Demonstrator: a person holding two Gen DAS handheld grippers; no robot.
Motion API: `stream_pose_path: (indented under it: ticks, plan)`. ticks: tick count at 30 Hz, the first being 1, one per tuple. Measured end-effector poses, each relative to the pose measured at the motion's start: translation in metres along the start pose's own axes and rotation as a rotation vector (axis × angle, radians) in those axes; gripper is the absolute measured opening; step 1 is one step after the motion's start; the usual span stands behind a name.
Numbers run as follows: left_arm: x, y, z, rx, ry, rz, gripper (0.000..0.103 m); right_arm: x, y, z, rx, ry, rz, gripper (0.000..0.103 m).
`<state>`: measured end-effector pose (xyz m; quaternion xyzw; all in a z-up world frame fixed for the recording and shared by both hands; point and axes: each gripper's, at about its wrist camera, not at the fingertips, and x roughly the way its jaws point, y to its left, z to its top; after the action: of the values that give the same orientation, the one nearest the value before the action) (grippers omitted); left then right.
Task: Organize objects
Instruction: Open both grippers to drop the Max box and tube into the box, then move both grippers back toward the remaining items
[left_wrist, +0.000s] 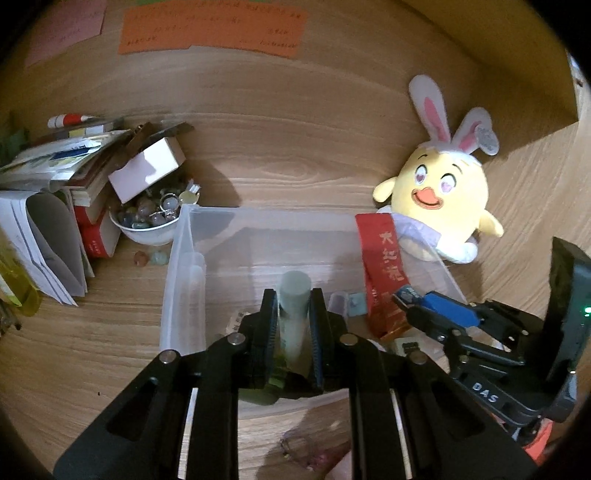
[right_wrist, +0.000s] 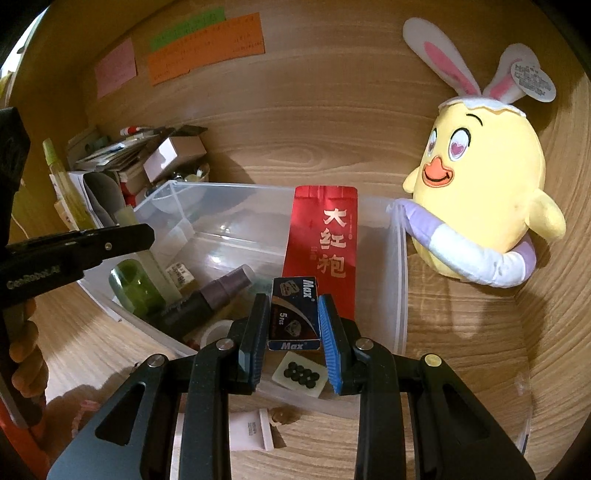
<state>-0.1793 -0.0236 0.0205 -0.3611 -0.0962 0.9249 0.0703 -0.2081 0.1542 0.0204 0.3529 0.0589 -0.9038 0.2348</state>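
Left gripper (left_wrist: 293, 317) clamps a pale green cylindrical tube (left_wrist: 294, 295); right gripper (right_wrist: 293, 325) clamps a small dark-blue "Max" cardboard box (right_wrist: 294, 314) — both held over the clear plastic bin (right_wrist: 400, 280), left of the yellow plush chick (right_wrist: 484, 199).

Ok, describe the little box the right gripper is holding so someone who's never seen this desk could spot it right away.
Start at the clear plastic bin beside the yellow chick plush. Above its near right corner, the right gripper is shut on a small dark blue box, just in front of the tall red tea packet. Unlike its neighbours, it reads "Max" and "5 pcs" in pale lettering.
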Motion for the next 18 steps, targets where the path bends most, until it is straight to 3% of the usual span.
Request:
stream_pose_path:
  ticks: [6,10,18]
  plan:
    - [-0.009,-0.005,0.000,0.019,-0.026,0.017,0.031,-0.001,0.002,0.000,-0.009,-0.002,-0.014,0.026]
    - [-0.018,-0.012,-0.001,0.039,-0.045,0.020,0.042,-0.002,0.000,0.000,0.001,0.004,0.004,0.045]
    - [-0.041,-0.026,-0.008,0.101,-0.092,0.056,0.072,-0.014,0.007,0.000,-0.019,-0.024,-0.013,0.056]
